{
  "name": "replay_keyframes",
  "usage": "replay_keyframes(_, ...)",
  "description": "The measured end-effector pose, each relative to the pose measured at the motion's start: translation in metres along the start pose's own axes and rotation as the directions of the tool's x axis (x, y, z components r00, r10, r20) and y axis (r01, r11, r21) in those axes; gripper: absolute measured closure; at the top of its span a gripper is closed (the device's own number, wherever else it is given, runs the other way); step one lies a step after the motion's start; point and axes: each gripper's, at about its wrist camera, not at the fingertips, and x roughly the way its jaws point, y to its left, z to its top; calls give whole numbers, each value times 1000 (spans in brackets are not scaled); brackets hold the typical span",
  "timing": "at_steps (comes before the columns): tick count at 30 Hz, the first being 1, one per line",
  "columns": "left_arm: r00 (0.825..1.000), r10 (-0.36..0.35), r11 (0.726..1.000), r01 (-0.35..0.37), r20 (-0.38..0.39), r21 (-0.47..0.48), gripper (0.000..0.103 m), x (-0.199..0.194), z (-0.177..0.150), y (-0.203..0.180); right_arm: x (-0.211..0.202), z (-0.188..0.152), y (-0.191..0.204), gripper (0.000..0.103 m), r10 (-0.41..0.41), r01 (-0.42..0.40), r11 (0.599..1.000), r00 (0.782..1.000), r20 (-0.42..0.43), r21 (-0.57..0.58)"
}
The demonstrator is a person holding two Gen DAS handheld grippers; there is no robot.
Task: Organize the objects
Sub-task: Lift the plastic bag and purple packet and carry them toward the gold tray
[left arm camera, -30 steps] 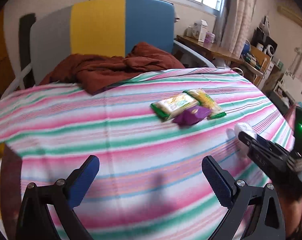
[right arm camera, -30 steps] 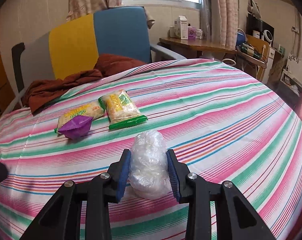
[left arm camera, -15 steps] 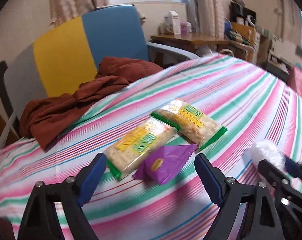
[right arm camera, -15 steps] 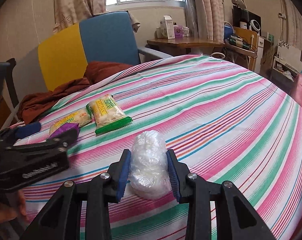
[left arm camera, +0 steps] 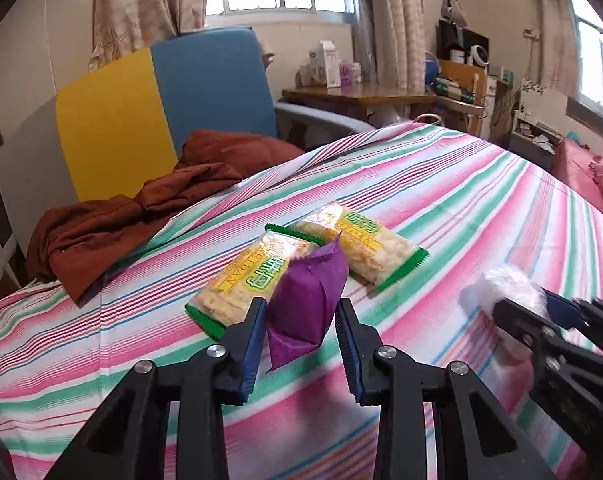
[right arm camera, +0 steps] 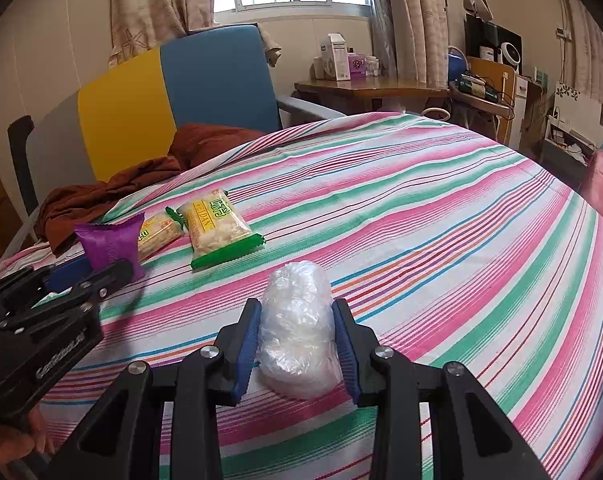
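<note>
Purple foil fills the gap between the left gripper's [left arm camera: 301, 334] blue pads: the purple packet [left arm camera: 306, 304] stands pinched there, its crimped top tipped up past the fingertips and its lower corner hanging free below them. The log's fall to nearly nothing and the dented sides of the foil agree that these jaws are clamped on it. Just beyond the fingertips, on the striped cloth [left arm camera: 481, 200], lie two snack packs with green ends: the near pack [left arm camera: 257, 280] runs off to the left of the jaws, partly behind the packet, and the far pack [left arm camera: 361, 242] lies ahead and to the right, almost touching the first.

From the right wrist, the right gripper [right arm camera: 297, 336] is likewise closed, squeezing a clear bag [right arm camera: 299, 332] of crumpled film that bulges above and in front of the pads; its underside appears to rest on the cloth, though that cannot be told for sure. The left gripper shows at the left of that view with the purple packet in it.

As a judgement, the sorting is at an early stage: both tools have something in hand, but no box, tray or tidy pile is visible as a destination, and both snack packs lie untouched. What seems left is carrying the two held things to wherever they belong, then returning for the packs.
</note>
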Motion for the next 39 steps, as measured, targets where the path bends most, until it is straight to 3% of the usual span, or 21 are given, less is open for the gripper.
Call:
replay_keyframes(8, 999, 8, 999, -7, 49, -32, 69, -29, -18, 11, -5, 0, 10, 67, -21, 22, 998, 1000, 18, -52)
replay_keyframes(18, 993, 52, 996, -43, 110, -80, 69, -68, -42, 23, -22, -7, 46, 67, -59, 78, 973, 994, 96, -216)
replay_keyframes(39, 989, 79, 986, -60, 126, -153, 69, -119, -90, 43, -49, -35, 70, 67, -14, 40, 962, 995, 98, -270)
